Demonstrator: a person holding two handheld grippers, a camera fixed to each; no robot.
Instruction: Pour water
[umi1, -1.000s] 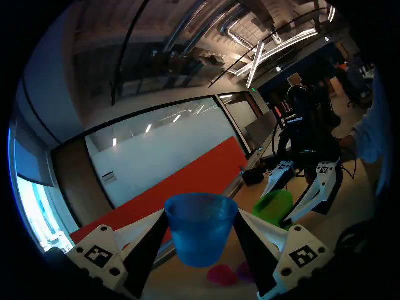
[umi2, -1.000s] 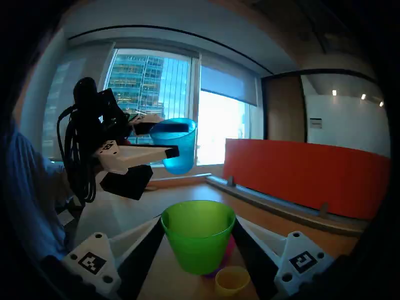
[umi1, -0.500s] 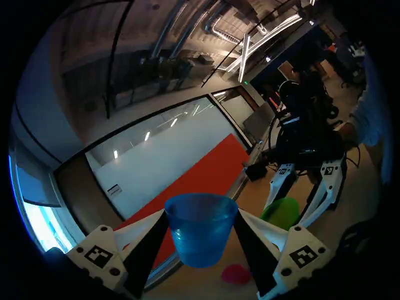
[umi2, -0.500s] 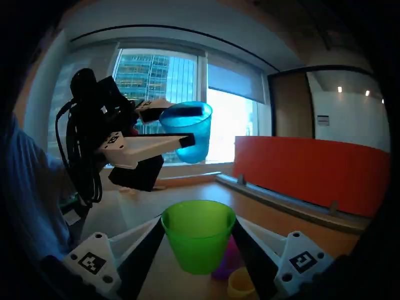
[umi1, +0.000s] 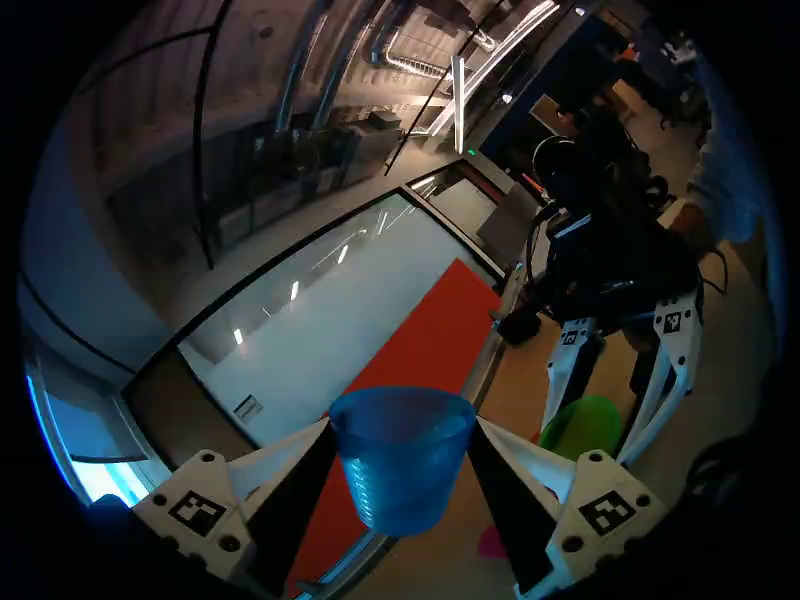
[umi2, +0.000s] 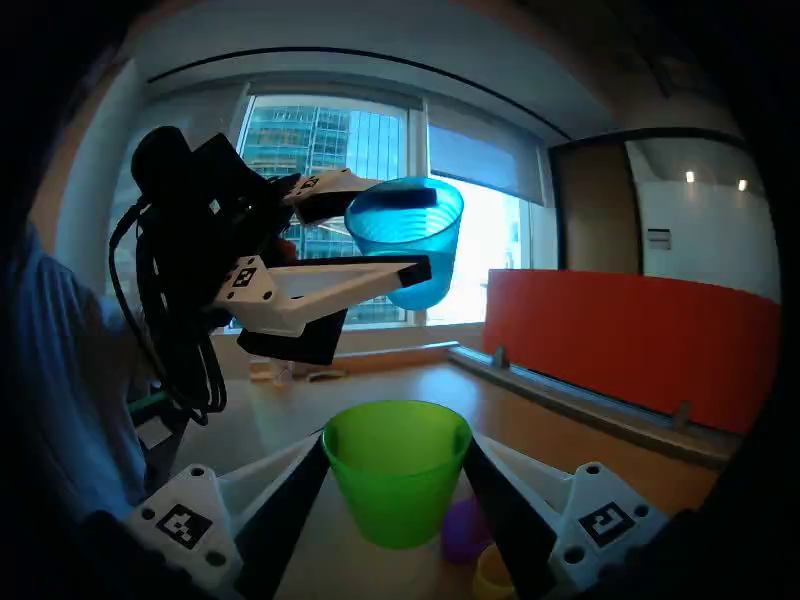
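Observation:
A translucent blue cup (umi1: 402, 457) sits between my left gripper's fingers, and my left gripper (umi1: 400, 470) is shut on it. In the right gripper view the same blue cup (umi2: 407, 240) hangs high in the air, tipped a little toward the camera, held by the left gripper (umi2: 385, 235). My right gripper (umi2: 397, 480) is shut on a green cup (umi2: 397, 468), held upright below the blue one. The left gripper view shows the green cup (umi1: 585, 425) lower right, between the right gripper's (umi1: 615, 415) white fingers. No water is visible.
A wooden table (umi2: 560, 450) lies beneath, with a purple cup (umi2: 462, 528) and a yellow cup (umi2: 492, 575) on it, and a pink thing (umi1: 490, 543). A red partition (umi2: 640, 335) runs along the table's far edge. A person's sleeve (umi2: 60, 400) is at left.
The left gripper has lifted the blue cup higher and closer over the green cup, tipping it slightly. The right gripper keeps the green cup almost still.

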